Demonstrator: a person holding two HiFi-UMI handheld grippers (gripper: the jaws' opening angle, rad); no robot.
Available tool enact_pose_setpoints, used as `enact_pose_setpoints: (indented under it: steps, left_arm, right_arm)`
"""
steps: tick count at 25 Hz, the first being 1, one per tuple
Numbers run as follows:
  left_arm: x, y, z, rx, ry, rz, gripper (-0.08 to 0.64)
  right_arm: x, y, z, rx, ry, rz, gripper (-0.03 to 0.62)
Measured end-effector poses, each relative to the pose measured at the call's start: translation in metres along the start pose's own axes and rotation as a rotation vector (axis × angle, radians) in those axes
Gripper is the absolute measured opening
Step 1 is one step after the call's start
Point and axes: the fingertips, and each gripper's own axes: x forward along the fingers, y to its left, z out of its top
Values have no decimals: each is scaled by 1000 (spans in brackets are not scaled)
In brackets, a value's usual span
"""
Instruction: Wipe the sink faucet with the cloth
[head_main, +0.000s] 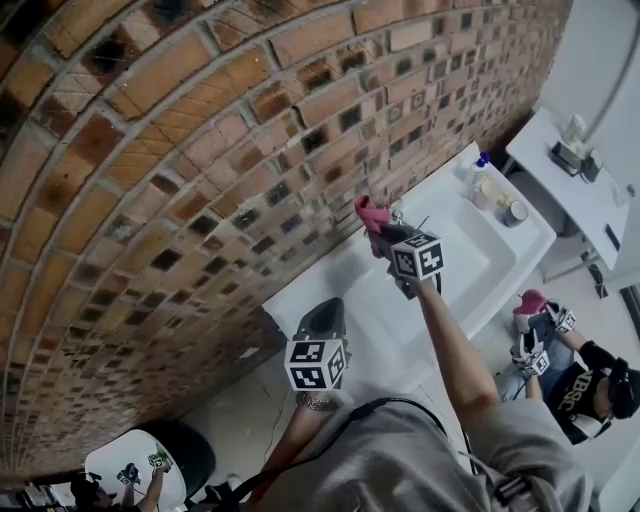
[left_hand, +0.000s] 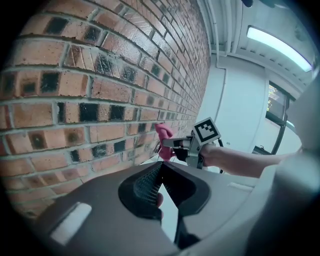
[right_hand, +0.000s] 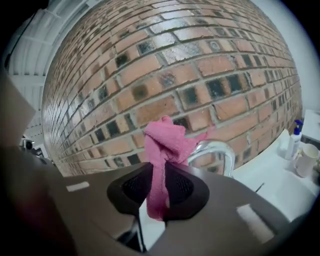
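Note:
My right gripper (right_hand: 159, 176) is shut on a pink cloth (right_hand: 164, 150) whose bunched top stands above the jaws. The cloth sits just left of the curved chrome faucet (right_hand: 219, 152); whether it touches the spout I cannot tell. In the head view the right gripper (head_main: 390, 238) holds the cloth (head_main: 370, 213) up at the faucet (head_main: 398, 213) by the brick wall, over the white sink (head_main: 470, 265). My left gripper (left_hand: 159, 176) is shut with nothing between its jaws, held back over the sink's left end (head_main: 322, 322). From it I see the right gripper (left_hand: 186, 146) with the cloth (left_hand: 164, 134).
The brick wall (head_main: 200, 150) runs close behind the sink. A pump bottle (head_main: 480, 165) and cups (head_main: 515, 212) stand at the sink's far right corner. A person (head_main: 585, 385) with two grippers sits on the floor at the right. A white table (head_main: 575, 180) stands beyond.

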Motion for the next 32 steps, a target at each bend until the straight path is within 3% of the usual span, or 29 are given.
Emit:
enact_pose_setpoints:
  steps: [4, 8, 14, 18, 23, 28, 32]
  left_arm:
    - [-15, -5, 0, -2, -21, 6, 20]
    - [-30, -8, -5, -6, -34, 21, 19]
    - [-59, -11, -30, -72, -24, 62, 20]
    - [-66, -15, -37, -81, -33, 82, 20]
    - [-90, -20, -63, -81, -4, 80, 20]
    - [-133, -40, -82, -77, -28, 29, 20]
    - [-186, -47, -124, -91, -29, 16, 19]
  right_arm:
    - [20, 13, -49, 50, 110, -19, 66]
    - [16, 15, -77, 123, 150, -50, 66]
    - [-35, 71, -68, 153, 38, 0, 67]
    - [-63, 110, -65, 107, -15, 5, 67]
    - [-102, 164, -100, 128, -35, -29, 67]
    - [-145, 223, -134, 104, -38, -44, 69]
    - [-178, 285, -163, 95, -53, -49, 67]
